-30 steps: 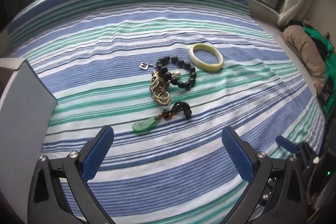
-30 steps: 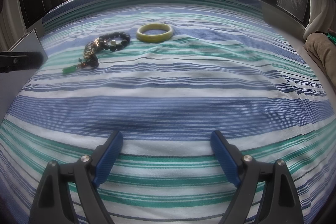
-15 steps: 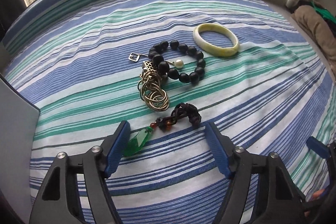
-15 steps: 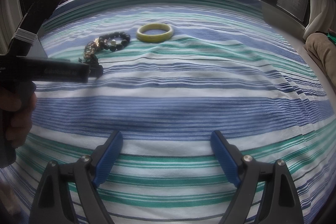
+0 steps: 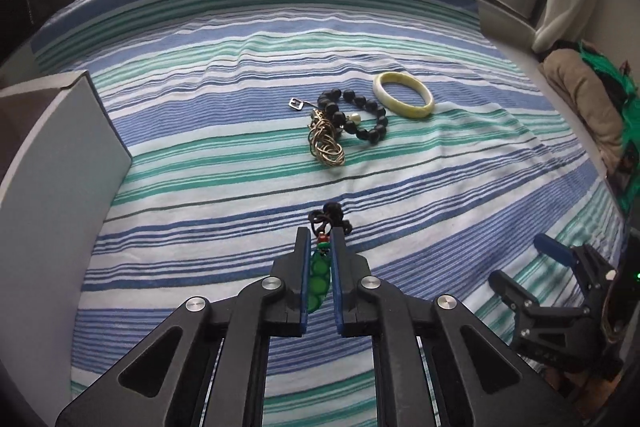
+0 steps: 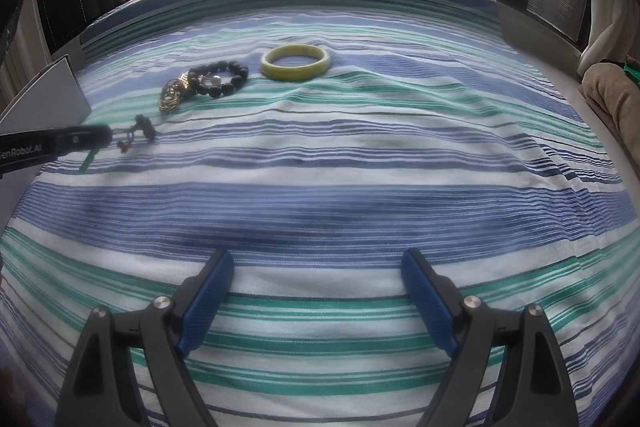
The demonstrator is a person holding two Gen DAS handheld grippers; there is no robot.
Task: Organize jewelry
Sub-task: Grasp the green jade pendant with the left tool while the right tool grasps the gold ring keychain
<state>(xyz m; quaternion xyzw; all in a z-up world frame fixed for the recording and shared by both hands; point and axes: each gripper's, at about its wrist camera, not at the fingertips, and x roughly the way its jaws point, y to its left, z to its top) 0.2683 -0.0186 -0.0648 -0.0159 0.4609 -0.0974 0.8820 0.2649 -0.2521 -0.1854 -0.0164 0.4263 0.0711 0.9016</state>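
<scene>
Left claw [image 5: 320, 247] clamped on green pendant [image 5: 318, 277], dark cord [image 5: 330, 219] trailing ahead. Right claw [image 6: 318, 263] spread wide, empty, above striped bed [image 6: 360, 155].

Striped bedspread [image 5: 240, 75], curtain [image 5: 560, 7] — grey box [image 5: 60, 167] at its left edge

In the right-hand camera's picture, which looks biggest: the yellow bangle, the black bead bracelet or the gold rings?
Largest to smallest, as seen:
1. Yellow bangle
2. Black bead bracelet
3. Gold rings
All lie at a similar distance, so the order seems fair.
</scene>
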